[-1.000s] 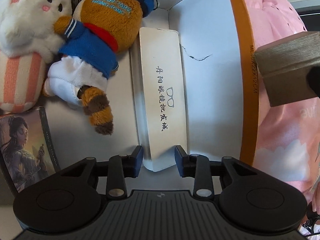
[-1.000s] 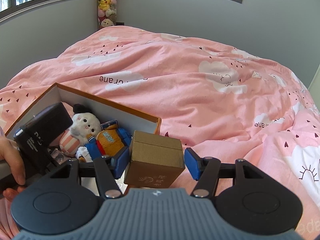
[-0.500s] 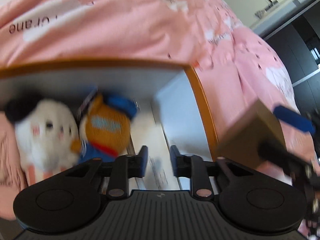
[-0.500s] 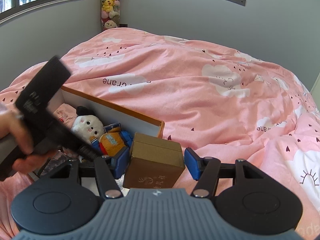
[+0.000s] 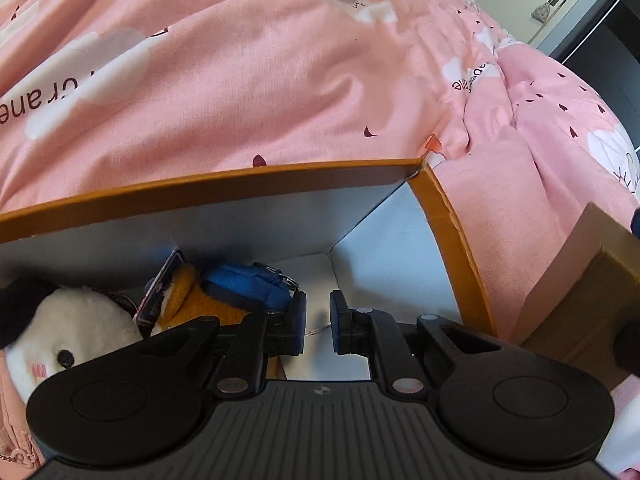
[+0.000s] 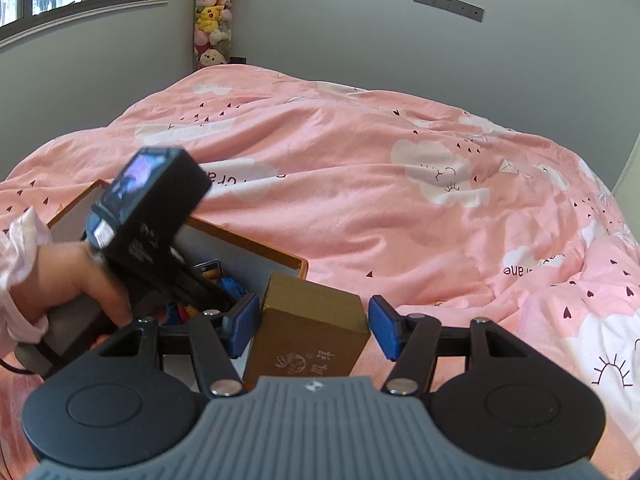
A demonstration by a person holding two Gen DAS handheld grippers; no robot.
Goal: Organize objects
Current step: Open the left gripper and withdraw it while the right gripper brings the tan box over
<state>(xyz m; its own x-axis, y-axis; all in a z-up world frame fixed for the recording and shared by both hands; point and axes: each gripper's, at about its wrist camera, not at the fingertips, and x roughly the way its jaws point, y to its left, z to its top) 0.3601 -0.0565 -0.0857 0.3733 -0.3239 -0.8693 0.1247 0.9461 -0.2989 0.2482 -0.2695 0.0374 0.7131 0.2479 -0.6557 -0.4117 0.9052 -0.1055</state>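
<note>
Pink bedding is carrying the orange-rimmed box [image 5: 436, 200] while the right hand-held gripper [image 6: 308, 330] is holding the brown carton [image 6: 308, 336] beside its corner and the left hand-held gripper [image 5: 318, 328], narrowed on nothing, is hovering inside, risking a collision during placement.
</note>
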